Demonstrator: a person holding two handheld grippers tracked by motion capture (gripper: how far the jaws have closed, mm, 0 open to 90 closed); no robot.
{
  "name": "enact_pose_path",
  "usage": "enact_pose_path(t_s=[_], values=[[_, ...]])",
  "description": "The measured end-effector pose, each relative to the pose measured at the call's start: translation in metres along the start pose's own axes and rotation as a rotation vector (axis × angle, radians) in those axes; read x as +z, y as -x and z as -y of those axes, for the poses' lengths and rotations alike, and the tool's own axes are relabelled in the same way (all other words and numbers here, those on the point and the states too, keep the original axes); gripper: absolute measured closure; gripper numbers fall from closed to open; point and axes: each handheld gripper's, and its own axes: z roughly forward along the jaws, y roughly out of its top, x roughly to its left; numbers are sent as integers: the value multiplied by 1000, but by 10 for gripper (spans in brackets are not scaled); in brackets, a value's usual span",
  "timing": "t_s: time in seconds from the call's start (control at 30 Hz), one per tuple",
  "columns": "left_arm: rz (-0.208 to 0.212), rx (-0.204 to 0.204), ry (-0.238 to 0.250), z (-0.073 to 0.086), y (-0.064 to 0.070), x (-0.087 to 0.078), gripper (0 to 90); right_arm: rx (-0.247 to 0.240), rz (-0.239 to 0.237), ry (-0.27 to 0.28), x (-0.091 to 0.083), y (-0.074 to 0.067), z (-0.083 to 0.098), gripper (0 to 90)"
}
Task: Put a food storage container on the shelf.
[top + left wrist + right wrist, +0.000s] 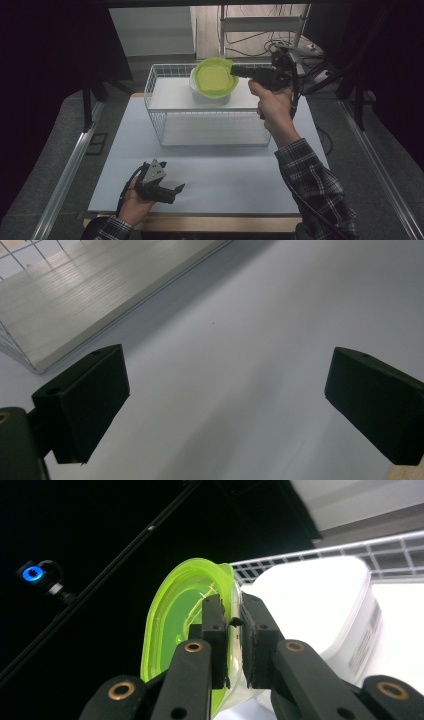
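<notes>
White table, wire basket, dark room

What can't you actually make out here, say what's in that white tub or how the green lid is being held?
- White tub: inside hidden by the green lid in the high view.
- Right tongs: where they pinch the lid rim is too small in the high view.
- Wire basket: cut off by the left gripper view's edge.
- Left tongs: open, nothing between.

High view: above, facing forward-down over table. Gripper views: close, along jaws; share wire basket with high view.
</notes>
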Motion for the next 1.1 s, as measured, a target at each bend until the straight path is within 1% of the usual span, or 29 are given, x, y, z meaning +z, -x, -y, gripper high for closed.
enact_pose_path(t_s=[0.03, 0.1, 0.13, 0.17, 0.3, 0.37, 0.4, 0.53, 0.6, 0.63, 0.67, 0.77, 0.8, 0.83, 0.9, 1.1], values=[[0, 0, 0, 0, 0, 0, 36, 0, 0, 0, 0, 0, 0, 823], [2, 0, 0, 0, 0, 0, 36, 12, 25, 13, 10, 0, -7, 822], [2, 0, 0, 0, 0, 0, 36, 12, 25, 13, 10, 0, -7, 822], [2, 0, 1, 0, 0, 0, 36, 15, 35, 15, 13, 0, -9, 822], [1, 1, 3, 0, -1, -1, 37, 40, 68, 22, 25, 1, -15, 822], [4, -1, 2, 0, -1, -1, 36, 58, 92, 28, 33, 5, -18, 821], [4, -1, 2, 0, -1, -1, 37, 58, 92, 28, 33, 5, -18, 821], [6, -1, 1, 1, -1, -1, 36, 89, 124, 33, 40, 9, -20, 818], [6, 0, 2, 1, -1, -1, 36, 107, 132, 44, 43, 12, -20, 809], [6, 0, 2, 1, -1, -1, 37, 107, 132, 44, 43, 12, -20, 809], [7, 1, 1, 1, -1, -1, 36, 114, 142, 52, 43, 14, -21, 800], [6, 2, 1, 1, -1, -1, 37, 112, 155, 52, 44, 15, -21, 783], [8, 3, -1, 1, -1, -1, 36, 113, 162, 55, 44, 16, -21, 754], [8, 3, -1, 1, -1, -1, 36, 113, 162, 55, 44, 16, -21, 754], [9, 3, -2, 1, -1, 0, 37, 106, 175, 60, 45, 16, -21, 711], [10, 8, -6, 1, 0, 0, 37, 99, 183, 65, 46, 19, -20, 702]])
